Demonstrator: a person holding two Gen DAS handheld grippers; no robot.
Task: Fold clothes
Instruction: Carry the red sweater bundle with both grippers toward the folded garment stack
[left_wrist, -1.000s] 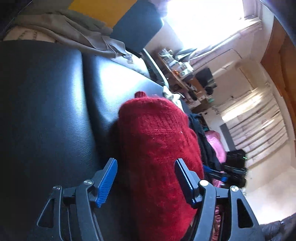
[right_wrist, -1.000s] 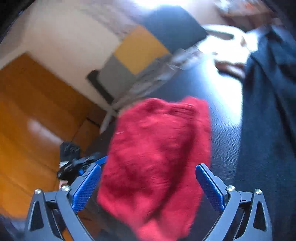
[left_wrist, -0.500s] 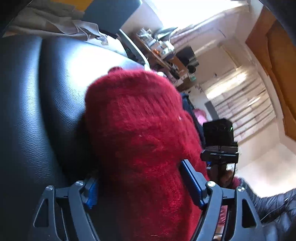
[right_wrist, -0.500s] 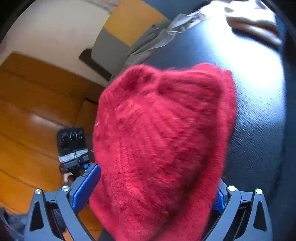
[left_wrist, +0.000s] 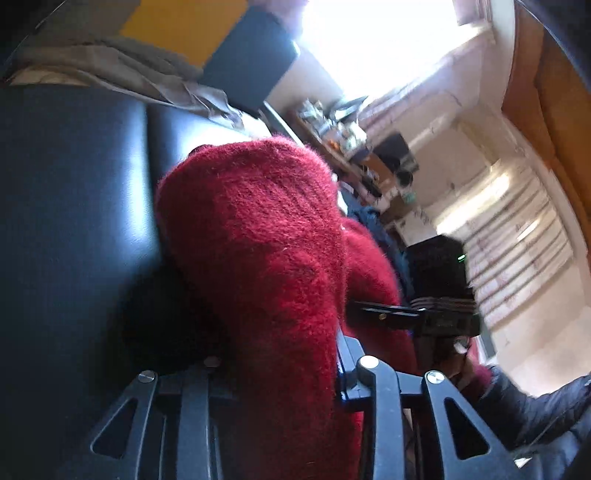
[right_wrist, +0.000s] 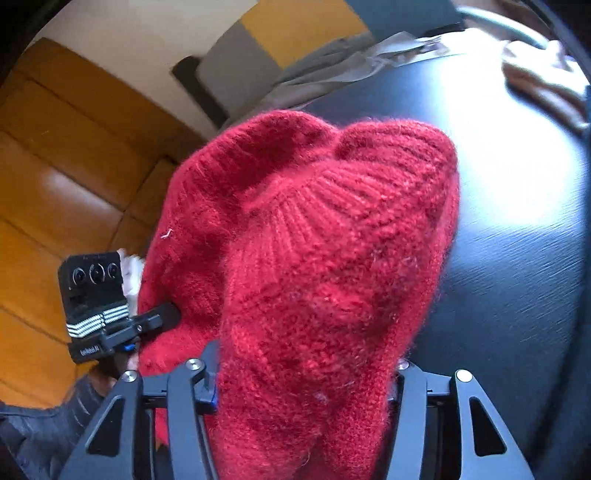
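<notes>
A fluffy red knit sweater (left_wrist: 258, 258) lies bunched on a black leather seat (left_wrist: 74, 221). My left gripper (left_wrist: 277, 354) has its jaws closing on one end of it; the knit fills the gap and hides the left pad. In the right wrist view the sweater's ribbed hem (right_wrist: 332, 206) humps up toward the camera. My right gripper (right_wrist: 303, 369) is closing on the other end, its blue left pad (right_wrist: 210, 387) against the wool. Each view also shows the other hand's gripper, the right one (left_wrist: 439, 295) and the left one (right_wrist: 96, 295), at the sweater's far side.
A grey-beige cloth (left_wrist: 110, 70) is draped at the back of the seat below yellow and dark cushions. A dark blue garment (left_wrist: 373, 221) lies past the sweater. An orange leather sofa (right_wrist: 55, 184) fills the left of the right wrist view. A dark sleeve (left_wrist: 535, 413) enters at lower right.
Both grippers have moved in over the red sweater from wide open and their fingers have come together onto it. The knit has bunched up higher between them.
</notes>
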